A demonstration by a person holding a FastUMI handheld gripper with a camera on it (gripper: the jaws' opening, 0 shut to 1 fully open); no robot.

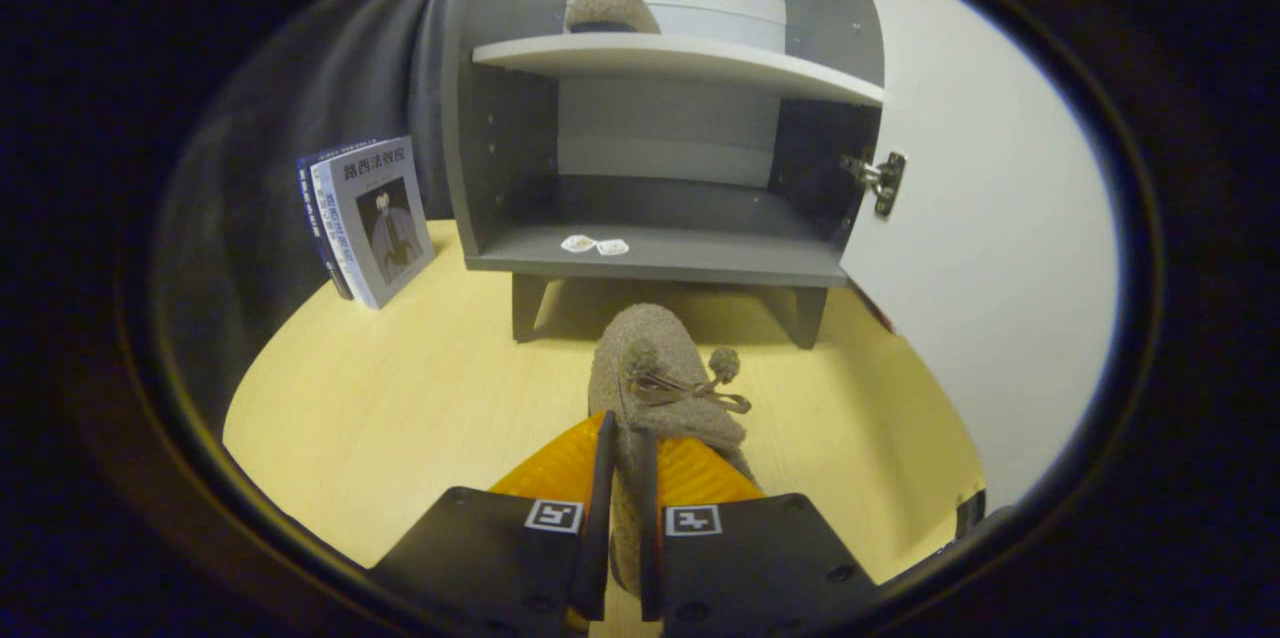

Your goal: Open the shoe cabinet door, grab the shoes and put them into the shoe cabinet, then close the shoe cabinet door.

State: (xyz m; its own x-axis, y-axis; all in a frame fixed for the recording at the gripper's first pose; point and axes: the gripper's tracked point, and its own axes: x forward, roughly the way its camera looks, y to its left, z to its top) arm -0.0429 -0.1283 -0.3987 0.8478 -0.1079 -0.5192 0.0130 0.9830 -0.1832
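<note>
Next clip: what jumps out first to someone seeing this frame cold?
The fuzzy brown slipper with a pompom bow, pinched at its heel between the gripper fingers over the pale wooden floor. Just beyond stands the grey shoe cabinet, its white door swung open, with a matching brown slipper already on the upper shelf. Books lean beside it.

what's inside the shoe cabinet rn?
Open grey shoe cabinet: one brown fuzzy shoe on the white upper shelf, two small white packets on the bottom board. The gripper is shut on the second shoe, outside.
</note>
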